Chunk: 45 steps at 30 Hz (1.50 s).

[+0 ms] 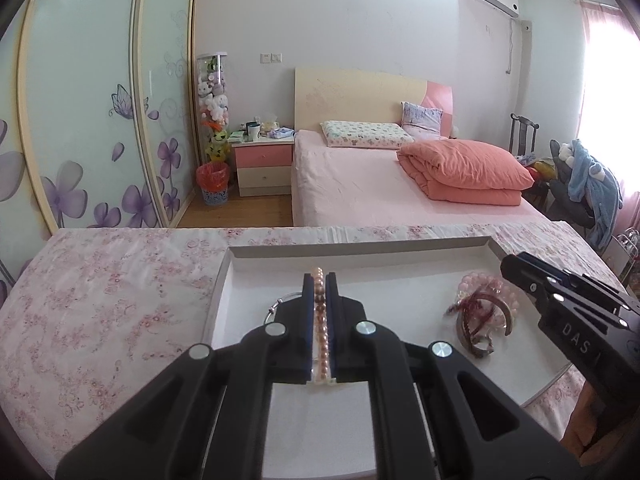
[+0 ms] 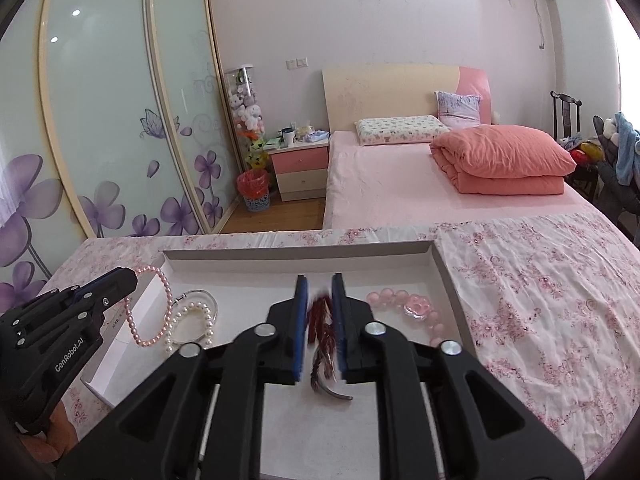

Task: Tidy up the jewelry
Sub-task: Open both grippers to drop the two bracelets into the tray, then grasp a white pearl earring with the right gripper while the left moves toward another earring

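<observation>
Jewelry was found between both pairs of jaws. A pink pearl strand (image 1: 319, 312) was pinched by the left gripper (image 1: 319, 280), its beads running along the narrow gap between the blue pads. A dark red tassel piece (image 2: 320, 320) was seen between the fingers of the right gripper (image 2: 319, 280); the jaws were close around it, but whether it was truly gripped could not be told. Both were held over a white tray (image 1: 360, 249). A white pearl bracelet (image 2: 192, 326) and pale pink glassy beads (image 2: 416, 306) were lying in the tray, on a flowered cloth (image 2: 540, 280).
</observation>
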Each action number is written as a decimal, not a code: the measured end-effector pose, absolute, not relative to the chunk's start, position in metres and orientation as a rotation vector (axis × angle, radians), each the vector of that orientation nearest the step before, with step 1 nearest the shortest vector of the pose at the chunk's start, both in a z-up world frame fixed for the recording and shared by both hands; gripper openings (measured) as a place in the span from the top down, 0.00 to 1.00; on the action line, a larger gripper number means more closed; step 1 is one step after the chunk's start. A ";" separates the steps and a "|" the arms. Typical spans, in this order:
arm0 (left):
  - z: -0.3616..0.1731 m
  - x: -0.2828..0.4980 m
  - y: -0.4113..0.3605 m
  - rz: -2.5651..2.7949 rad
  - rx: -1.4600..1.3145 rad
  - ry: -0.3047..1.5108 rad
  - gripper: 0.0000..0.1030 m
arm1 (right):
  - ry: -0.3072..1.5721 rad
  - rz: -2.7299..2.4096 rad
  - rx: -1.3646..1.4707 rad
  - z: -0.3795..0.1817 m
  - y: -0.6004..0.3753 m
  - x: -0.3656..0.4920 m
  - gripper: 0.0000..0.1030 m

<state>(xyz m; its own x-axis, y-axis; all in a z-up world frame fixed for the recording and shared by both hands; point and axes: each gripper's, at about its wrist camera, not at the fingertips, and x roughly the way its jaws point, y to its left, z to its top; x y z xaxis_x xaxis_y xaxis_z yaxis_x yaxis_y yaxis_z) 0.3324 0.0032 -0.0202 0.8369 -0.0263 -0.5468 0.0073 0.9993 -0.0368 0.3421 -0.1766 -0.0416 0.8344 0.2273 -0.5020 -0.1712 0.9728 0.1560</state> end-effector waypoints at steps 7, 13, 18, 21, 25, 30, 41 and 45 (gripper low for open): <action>-0.017 0.333 0.015 0.004 -0.075 0.582 0.89 | 0.532 0.183 0.105 -0.040 -0.190 0.331 0.64; -0.007 0.320 0.030 0.046 -0.079 0.569 0.88 | 0.529 0.180 0.105 -0.037 -0.195 0.315 0.64; -0.002 0.296 0.038 0.065 -0.072 0.562 0.81 | 0.545 0.199 0.082 -0.039 -0.192 0.291 0.64; -0.003 0.279 0.044 0.069 -0.067 0.567 0.75 | 0.569 0.216 0.065 -0.044 -0.192 0.275 0.64; -0.012 0.253 0.050 0.066 -0.056 0.597 0.69 | 0.625 0.254 0.047 -0.054 -0.189 0.254 0.64; -0.030 0.224 0.058 0.049 -0.053 0.661 0.56 | 0.732 0.352 0.032 -0.071 -0.182 0.232 0.64; -0.048 0.202 0.063 0.040 -0.039 0.715 0.41 | 0.849 0.474 -0.064 -0.096 -0.144 0.209 0.68; -0.049 0.201 0.061 0.040 -0.038 0.720 0.40 | 0.864 0.470 -0.075 -0.099 -0.140 0.212 0.74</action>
<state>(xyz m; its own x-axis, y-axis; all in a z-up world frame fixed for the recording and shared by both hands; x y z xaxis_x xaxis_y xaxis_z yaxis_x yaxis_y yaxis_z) 0.2010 0.0612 -0.0488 0.7511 0.0239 -0.6598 -0.0499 0.9985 -0.0206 0.2120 -0.1400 -0.0994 0.5544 0.3679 -0.7465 -0.4275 0.8955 0.1238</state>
